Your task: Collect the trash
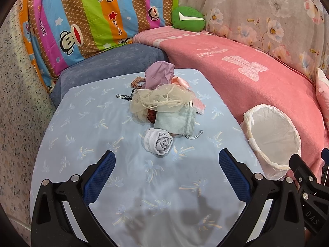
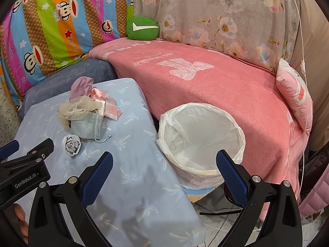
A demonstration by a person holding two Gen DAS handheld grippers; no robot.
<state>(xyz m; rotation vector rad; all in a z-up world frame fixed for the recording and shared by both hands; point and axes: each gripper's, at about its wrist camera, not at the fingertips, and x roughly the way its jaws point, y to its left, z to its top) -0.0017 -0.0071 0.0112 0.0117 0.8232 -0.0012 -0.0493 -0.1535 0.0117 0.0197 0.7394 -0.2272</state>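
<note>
A pile of trash lies on the light blue cushion (image 1: 86,123): a rolled grey cloth (image 1: 158,142), a pale green drawstring pouch (image 1: 174,121), cream netting (image 1: 162,99), a purple bag (image 1: 159,76) and pink packets (image 1: 198,107). A bin lined with a white bag (image 1: 273,138) stands to the right. My left gripper (image 1: 166,173) is open and empty, just short of the rolled cloth. My right gripper (image 2: 164,173) is open and empty, over the gap between the cushion (image 2: 131,164) and the bin (image 2: 202,138). The pile also shows in the right wrist view, with the rolled cloth (image 2: 72,145) nearest.
A pink blanket (image 2: 216,86) covers the seat behind the bin. A striped monkey-print quilt (image 1: 82,20), a green cushion (image 1: 188,18) and a floral sheet (image 2: 226,16) stand at the back. A pink pillow (image 2: 294,94) lies at the right. A blue-grey cushion (image 1: 107,65) sits behind the pile.
</note>
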